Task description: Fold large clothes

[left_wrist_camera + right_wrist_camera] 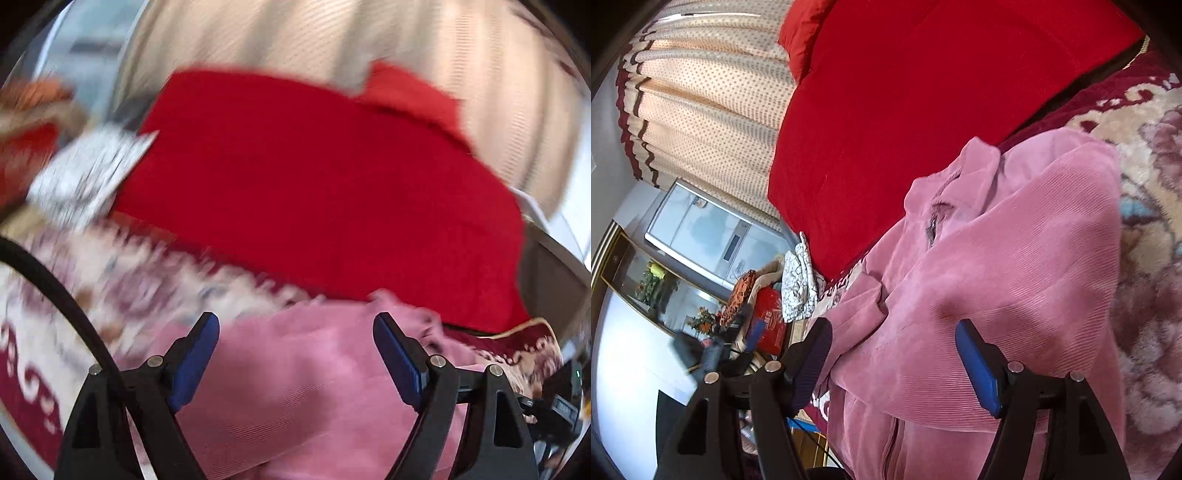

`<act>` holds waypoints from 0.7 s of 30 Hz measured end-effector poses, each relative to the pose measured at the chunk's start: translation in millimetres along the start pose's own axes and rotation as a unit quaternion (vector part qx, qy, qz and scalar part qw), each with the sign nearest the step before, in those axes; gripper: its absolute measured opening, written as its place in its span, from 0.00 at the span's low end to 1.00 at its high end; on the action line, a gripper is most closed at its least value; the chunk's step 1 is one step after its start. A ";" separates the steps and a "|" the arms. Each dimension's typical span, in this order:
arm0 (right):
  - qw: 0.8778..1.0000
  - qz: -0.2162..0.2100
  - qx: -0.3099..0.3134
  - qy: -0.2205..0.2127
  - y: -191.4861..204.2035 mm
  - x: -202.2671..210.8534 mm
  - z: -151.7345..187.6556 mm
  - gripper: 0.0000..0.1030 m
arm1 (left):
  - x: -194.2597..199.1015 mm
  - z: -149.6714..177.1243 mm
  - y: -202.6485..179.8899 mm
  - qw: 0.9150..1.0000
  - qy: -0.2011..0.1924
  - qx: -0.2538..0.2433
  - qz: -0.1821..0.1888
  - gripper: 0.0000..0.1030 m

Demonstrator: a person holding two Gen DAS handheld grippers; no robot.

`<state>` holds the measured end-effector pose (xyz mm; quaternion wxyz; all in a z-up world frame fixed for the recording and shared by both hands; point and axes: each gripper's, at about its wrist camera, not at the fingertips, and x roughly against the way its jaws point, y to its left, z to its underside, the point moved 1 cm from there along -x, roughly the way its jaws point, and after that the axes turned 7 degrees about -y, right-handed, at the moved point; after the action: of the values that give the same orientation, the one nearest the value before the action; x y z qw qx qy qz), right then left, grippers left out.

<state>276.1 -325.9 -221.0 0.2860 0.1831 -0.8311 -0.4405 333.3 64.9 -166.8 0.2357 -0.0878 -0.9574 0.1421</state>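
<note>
A pink corduroy zip-up garment (pixel 1015 240) lies crumpled on a patterned plush blanket (pixel 1152 184), its collar and zip toward a red quilt (pixel 905 92). My right gripper (pixel 894 363) is low over its folded body. The jaws stand wide with cloth bulging between them, and the pads do not visibly press it. In the blurred left wrist view, my left gripper (pixel 299 334) hangs open just above the same pink garment (pixel 295 391), with nothing clamped.
The red quilt (pixel 314 184) fills the bed beyond the garment. A dotted cream curtain (pixel 701 110) hangs behind. A white crackle-patterned cloth (pixel 799 284) and a red bag (pixel 770 328) crowd the bedside. A black cable (pixel 55 284) arcs across the left.
</note>
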 end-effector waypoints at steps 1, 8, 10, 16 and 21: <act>1.000 0.001 -0.001 0.002 1.0 -3.8 1.8 0.71 | -6.6 3.8 11.9 1.000 0.022 0.007 -0.016 0.83; 0.998 -0.060 -0.021 0.022 21.9 -43.8 13.7 0.71 | -30.6 23.1 52.9 0.983 0.114 0.026 -0.140 0.83; 0.997 -0.068 -0.021 0.032 33.8 -63.0 15.5 0.71 | -35.6 26.2 65.5 0.979 0.122 0.041 -0.158 0.83; 0.996 -0.016 -0.036 0.084 56.7 -142.2 34.7 0.71 | -50.4 34.3 80.9 0.966 0.170 0.043 -0.188 0.83; 0.986 0.132 -0.007 0.098 77.2 -198.8 46.4 0.70 | -50.5 28.8 91.2 0.965 0.169 0.077 -0.185 0.83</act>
<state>395.5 -144.1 -239.6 0.4231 0.1123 -0.8127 -0.3846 372.8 132.5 -241.4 0.4225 0.0863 -0.8892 0.1528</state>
